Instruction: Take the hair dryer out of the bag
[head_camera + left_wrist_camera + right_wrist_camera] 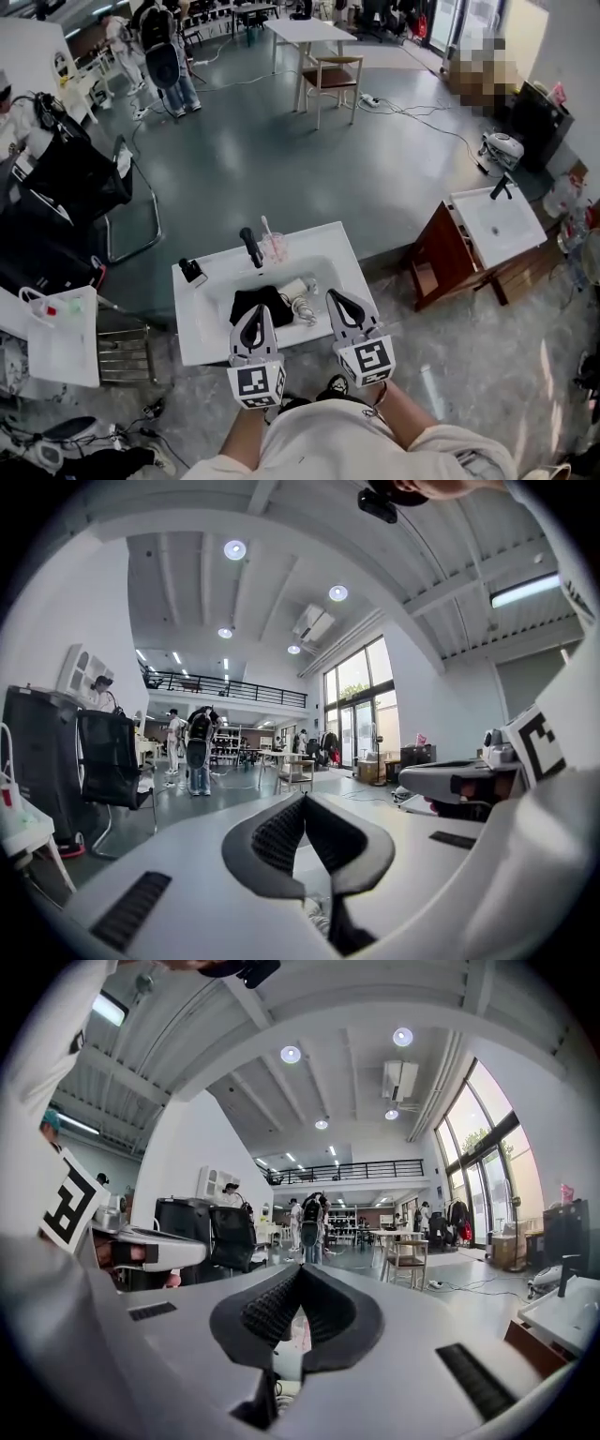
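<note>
A black bag (255,302) lies in the basin of a white sink unit (202,328). Beside it on the right lies a white and silver hair dryer (298,298) with a coiled cord. My left gripper (253,315) is raised over the basin's front edge, above the bag, jaws shut and empty. The right gripper (334,298) is held beside it, just right of the dryer, also shut on nothing. In the left gripper view the shut pads (303,801) point level across the room, and the right gripper view shows the same of its own pads (298,1271).
A black faucet (251,246), a pink cup (275,247) and a small black dispenser (192,272) stand on the sink's back rim. A second sink on a wooden cabinet (497,221) is at the right. A black chair (89,192) and white side table (61,342) are at the left.
</note>
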Action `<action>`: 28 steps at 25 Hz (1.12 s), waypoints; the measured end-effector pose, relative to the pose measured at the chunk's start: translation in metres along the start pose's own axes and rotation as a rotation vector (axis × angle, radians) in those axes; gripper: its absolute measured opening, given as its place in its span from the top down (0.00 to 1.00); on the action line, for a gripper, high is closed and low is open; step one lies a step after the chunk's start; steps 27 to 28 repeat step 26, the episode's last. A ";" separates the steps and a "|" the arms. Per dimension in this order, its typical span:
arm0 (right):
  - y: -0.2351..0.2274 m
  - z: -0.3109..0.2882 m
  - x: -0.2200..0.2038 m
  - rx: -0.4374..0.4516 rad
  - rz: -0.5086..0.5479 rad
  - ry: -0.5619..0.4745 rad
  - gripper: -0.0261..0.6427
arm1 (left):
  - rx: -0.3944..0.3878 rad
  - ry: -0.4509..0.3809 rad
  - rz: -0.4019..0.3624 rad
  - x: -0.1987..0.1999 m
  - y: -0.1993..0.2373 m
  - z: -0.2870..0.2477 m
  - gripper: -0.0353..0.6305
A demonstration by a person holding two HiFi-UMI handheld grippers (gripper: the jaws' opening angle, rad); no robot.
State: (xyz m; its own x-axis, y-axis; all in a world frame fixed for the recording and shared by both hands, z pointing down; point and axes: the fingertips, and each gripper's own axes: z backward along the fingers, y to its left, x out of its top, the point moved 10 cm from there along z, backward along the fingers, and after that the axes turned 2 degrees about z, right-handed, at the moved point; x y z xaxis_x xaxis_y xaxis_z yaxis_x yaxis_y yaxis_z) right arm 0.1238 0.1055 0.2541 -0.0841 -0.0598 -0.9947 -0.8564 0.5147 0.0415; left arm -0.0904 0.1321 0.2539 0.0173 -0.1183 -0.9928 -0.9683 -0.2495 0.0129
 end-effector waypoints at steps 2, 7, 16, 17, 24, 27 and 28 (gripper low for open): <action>0.002 -0.002 0.004 0.004 0.005 -0.008 0.97 | -0.004 -0.014 0.010 0.005 0.003 0.002 0.92; 0.005 -0.003 0.010 0.009 0.020 -0.026 0.97 | -0.010 -0.044 0.019 0.014 0.010 0.005 0.92; -0.002 0.008 0.011 -0.023 0.019 -0.033 0.97 | -0.007 -0.038 0.024 0.008 0.011 0.007 0.92; -0.003 0.009 0.012 -0.023 0.023 -0.033 0.97 | -0.010 -0.039 0.025 0.008 0.009 0.007 0.92; -0.010 0.014 0.012 -0.047 0.041 -0.032 0.97 | -0.019 -0.044 0.033 0.007 0.004 0.003 0.92; -0.014 0.016 0.011 -0.050 0.036 -0.033 0.97 | -0.018 -0.043 0.032 0.007 0.002 0.002 0.92; -0.014 0.016 0.011 -0.050 0.036 -0.033 0.97 | -0.018 -0.043 0.032 0.007 0.002 0.002 0.92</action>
